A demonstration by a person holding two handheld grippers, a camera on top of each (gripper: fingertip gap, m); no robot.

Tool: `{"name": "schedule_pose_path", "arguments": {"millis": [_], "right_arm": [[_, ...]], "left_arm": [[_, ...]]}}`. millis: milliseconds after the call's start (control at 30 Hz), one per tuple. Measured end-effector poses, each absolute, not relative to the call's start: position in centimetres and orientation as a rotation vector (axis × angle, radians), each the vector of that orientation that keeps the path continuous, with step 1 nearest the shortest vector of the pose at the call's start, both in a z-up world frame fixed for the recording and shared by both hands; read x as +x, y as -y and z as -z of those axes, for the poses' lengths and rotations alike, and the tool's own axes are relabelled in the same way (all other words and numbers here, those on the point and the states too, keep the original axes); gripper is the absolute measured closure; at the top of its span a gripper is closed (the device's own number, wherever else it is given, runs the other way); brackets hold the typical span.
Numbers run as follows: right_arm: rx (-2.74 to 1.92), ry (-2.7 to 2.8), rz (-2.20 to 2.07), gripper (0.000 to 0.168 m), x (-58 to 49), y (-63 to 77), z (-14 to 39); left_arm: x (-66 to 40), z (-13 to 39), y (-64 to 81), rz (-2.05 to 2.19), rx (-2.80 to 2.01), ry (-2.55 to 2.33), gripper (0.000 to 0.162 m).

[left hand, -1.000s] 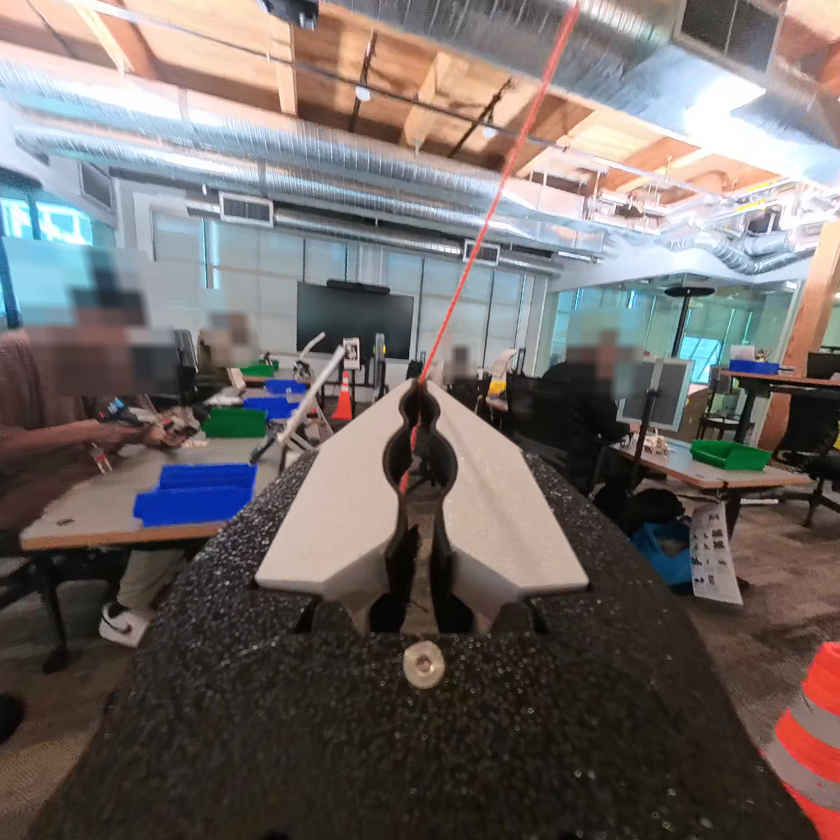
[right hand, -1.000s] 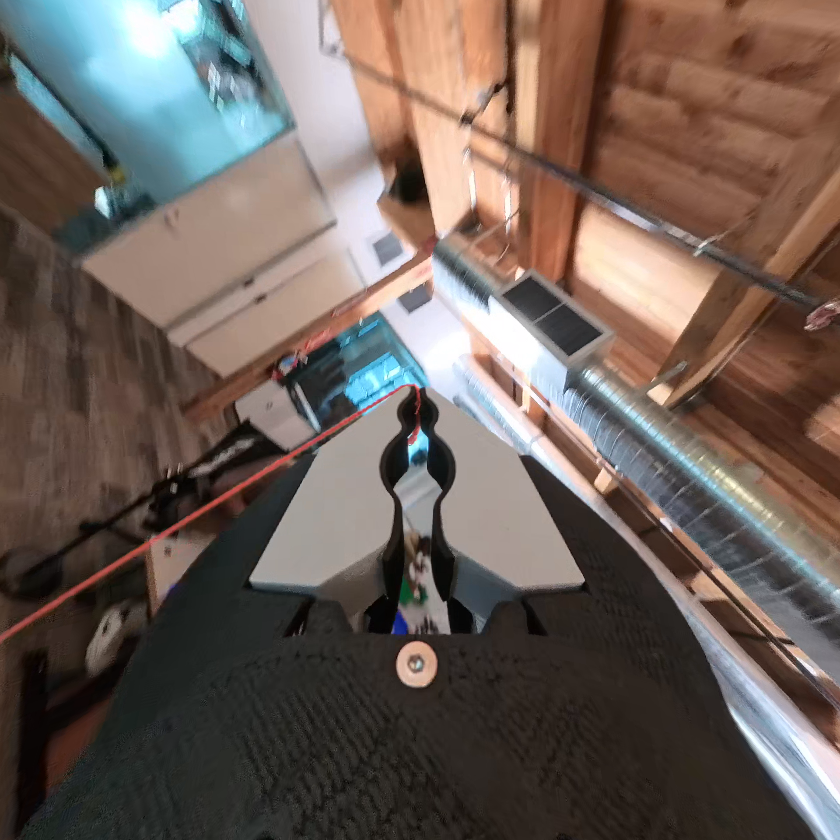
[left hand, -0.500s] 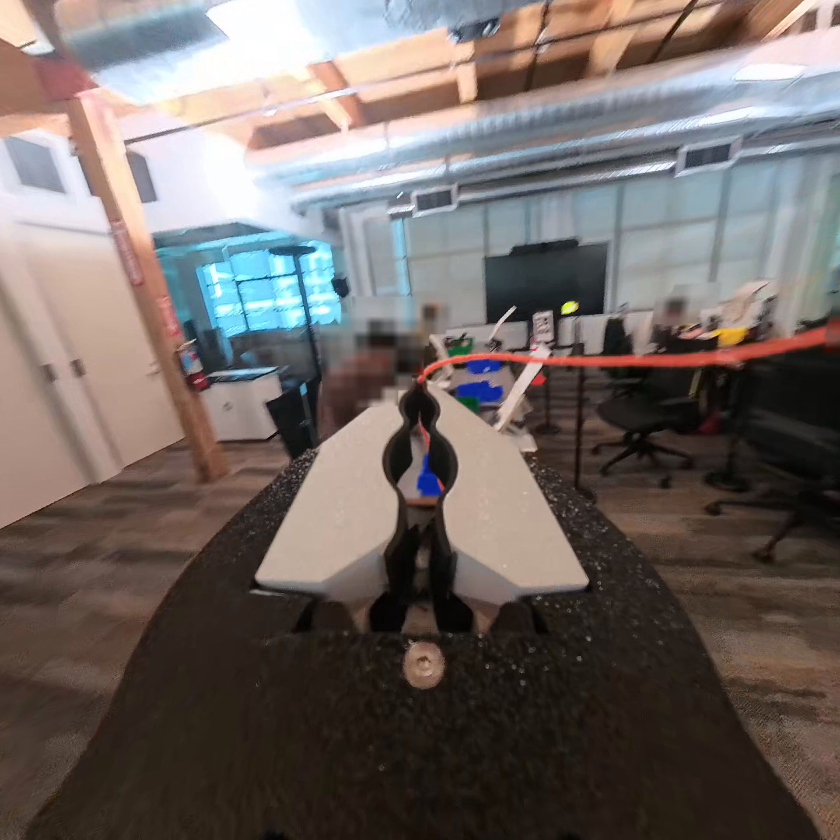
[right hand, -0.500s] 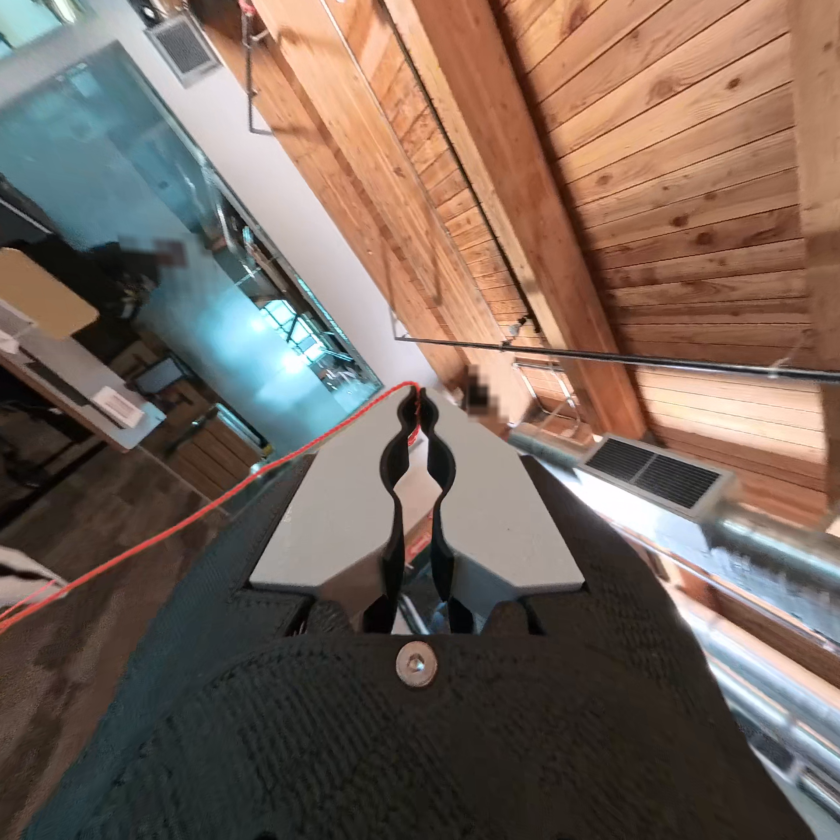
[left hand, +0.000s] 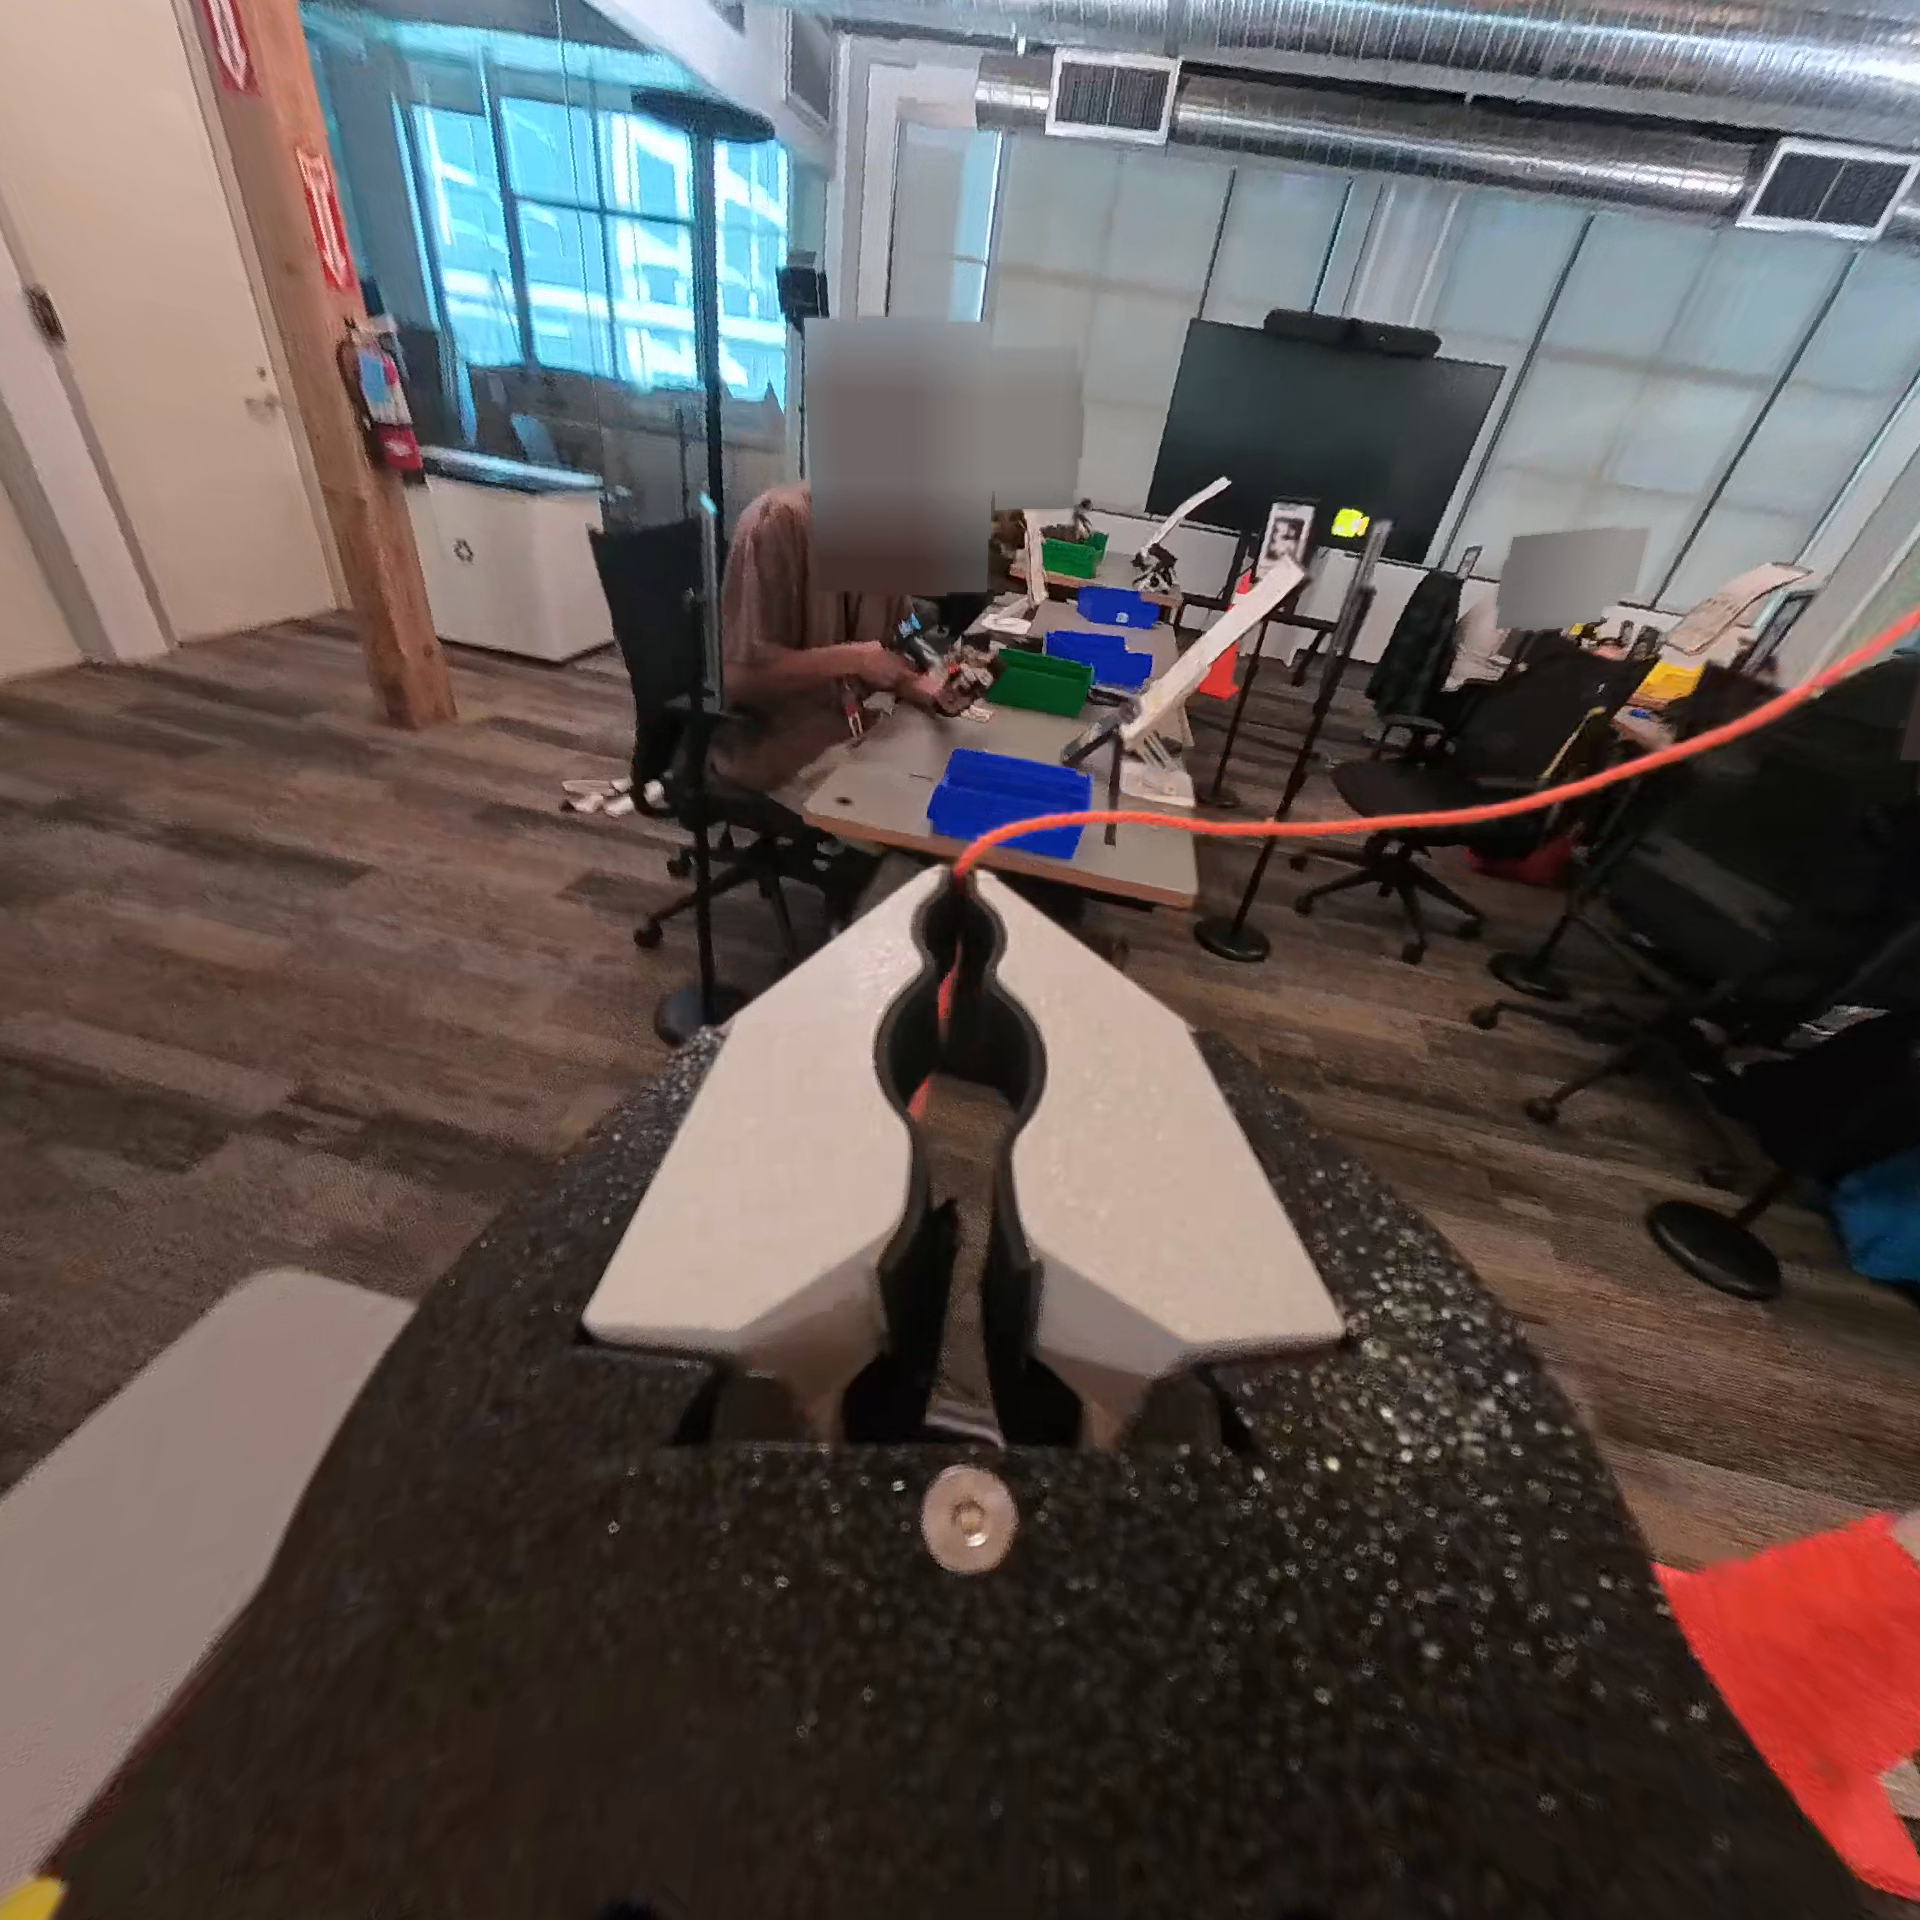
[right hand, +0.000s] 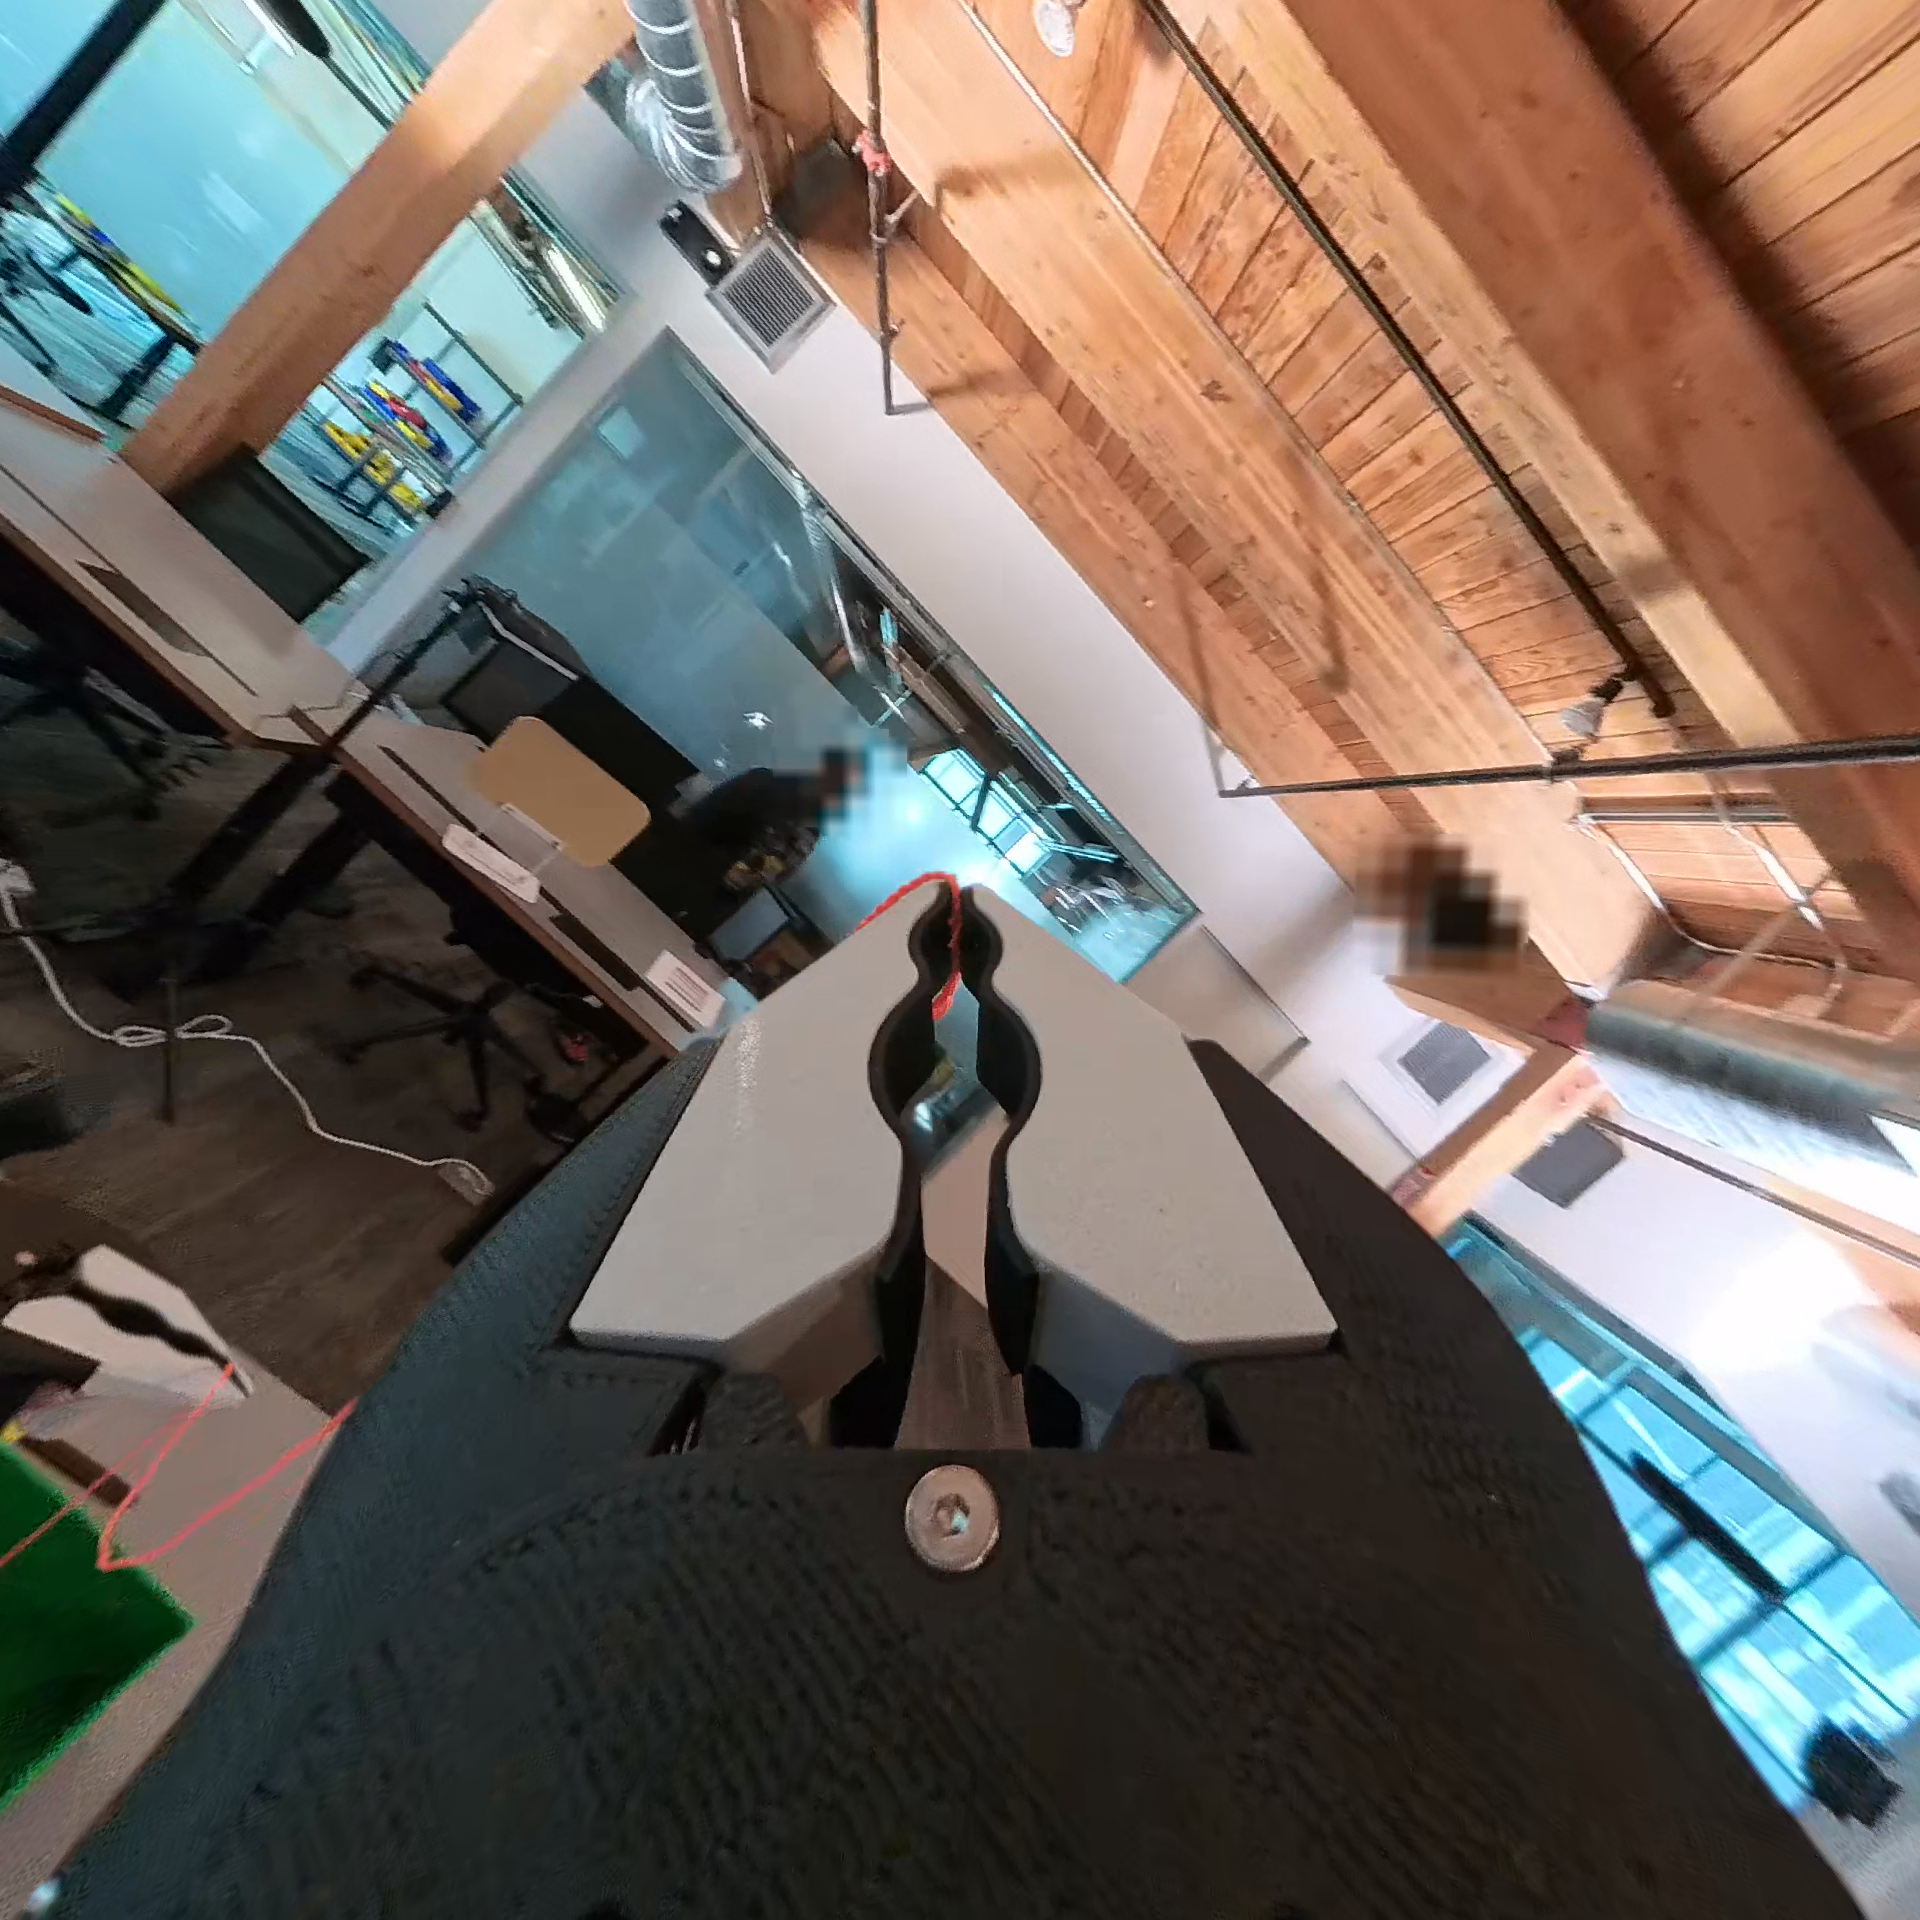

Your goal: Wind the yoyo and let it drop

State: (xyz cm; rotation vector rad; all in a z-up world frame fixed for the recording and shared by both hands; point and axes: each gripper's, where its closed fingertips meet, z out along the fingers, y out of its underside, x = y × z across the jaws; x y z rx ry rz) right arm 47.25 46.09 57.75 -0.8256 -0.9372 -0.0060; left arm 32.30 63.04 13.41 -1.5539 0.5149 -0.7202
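Note:
The yoyo's red string (left hand: 1455, 821) is pinched at the tip of my left gripper (left hand: 961, 883), which is shut on it. From there the string sags to the right and leaves the view. My right gripper (right hand: 951, 896) is tilted up toward the wooden ceiling and is shut on the other part of the string (right hand: 943, 982). In the right wrist view the string hangs slack in loops at lower left, where my left gripper (right hand: 231, 1377) also shows. The yoyo body is not in view.
An orange cone (left hand: 1818, 1683) is close at lower right. A person sits at a table (left hand: 1143, 878) with blue bins (left hand: 1008, 800). Office chairs and black stands fill the right side. A green bin (right hand: 62, 1662) lies on a white table below my right gripper. About 50 centimeters separates my left fingertips from my right.
The left gripper has swung down from facing the ceiling to facing the floor and table. The string between the grippers has gone from taut to slack. The right gripper has rotated, still tilted upward.

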Motion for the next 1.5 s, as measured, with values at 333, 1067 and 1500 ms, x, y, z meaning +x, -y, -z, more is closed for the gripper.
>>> {"name": "schedule_pose_path", "arguments": {"millis": [333,1067,1500], "right_arm": [[-1.041,1.232,-0.184,0.168,31.4,-54.7,-40.3],[-1.478,1.815,0.054,0.157,22.0,-70.5,7.8],[-2.066,2.000,-0.354,0.093,27.1,-64.8,15.8]], "left_arm": [[27.3,3.9,-66.2,0.856,-1.838,-0.323,0.162],[16.1,17.5,-42.4,0.699,-1.947,0.054,0.054],[9.3,19.2,-35.9,0.196,-1.973,0.486,0.057]]}}
